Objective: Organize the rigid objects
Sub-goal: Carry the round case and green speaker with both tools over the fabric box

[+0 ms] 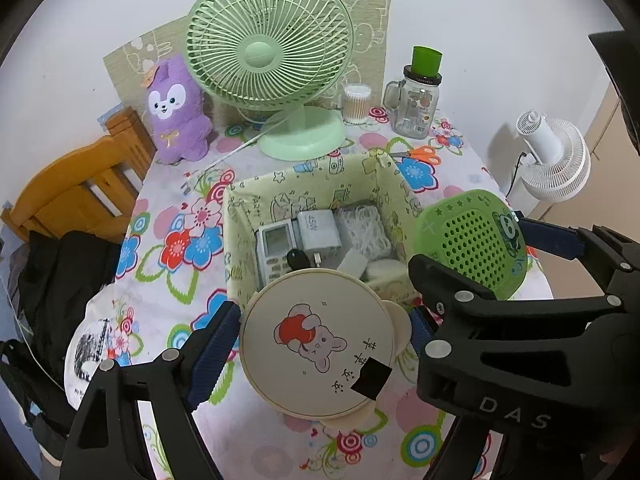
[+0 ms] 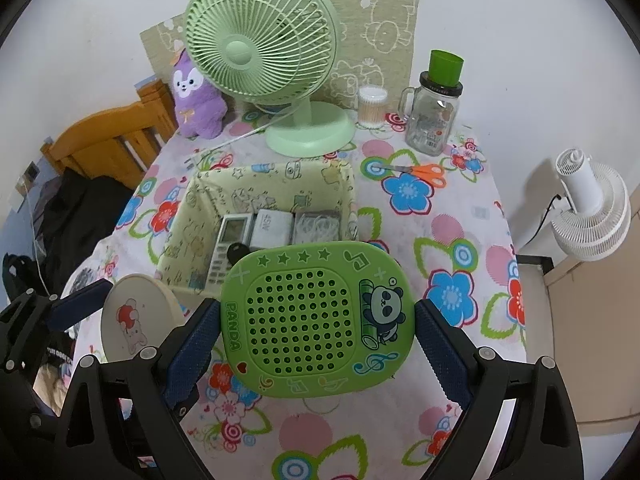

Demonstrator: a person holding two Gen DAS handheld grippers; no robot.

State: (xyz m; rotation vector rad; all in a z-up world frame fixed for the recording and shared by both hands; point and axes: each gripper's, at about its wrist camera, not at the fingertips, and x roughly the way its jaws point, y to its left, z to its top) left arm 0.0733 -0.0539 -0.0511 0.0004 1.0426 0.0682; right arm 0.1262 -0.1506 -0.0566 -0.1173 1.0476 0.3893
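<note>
While the round cream case [image 1: 316,340] is clamped in the left gripper [image 1: 320,332] jaws, the green panda case [image 2: 316,320] is held by the right gripper [image 2: 316,328]; both are raised just before the fabric bin [image 1: 248,200] on the floral surface [image 2: 460,240].

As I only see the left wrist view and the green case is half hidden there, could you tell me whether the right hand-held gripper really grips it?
Observer: Yes, the right hand-held gripper has a pad pressed on each side edge of the green case.
Operator: Thanks. Which way does it face?
Observer: Holed front to the camera, with PANDA along its left edge.
Operator: My round box hides the basket's near wall; does it show?
Observer: The basket shows its near left corner, just right of the round box.
</note>
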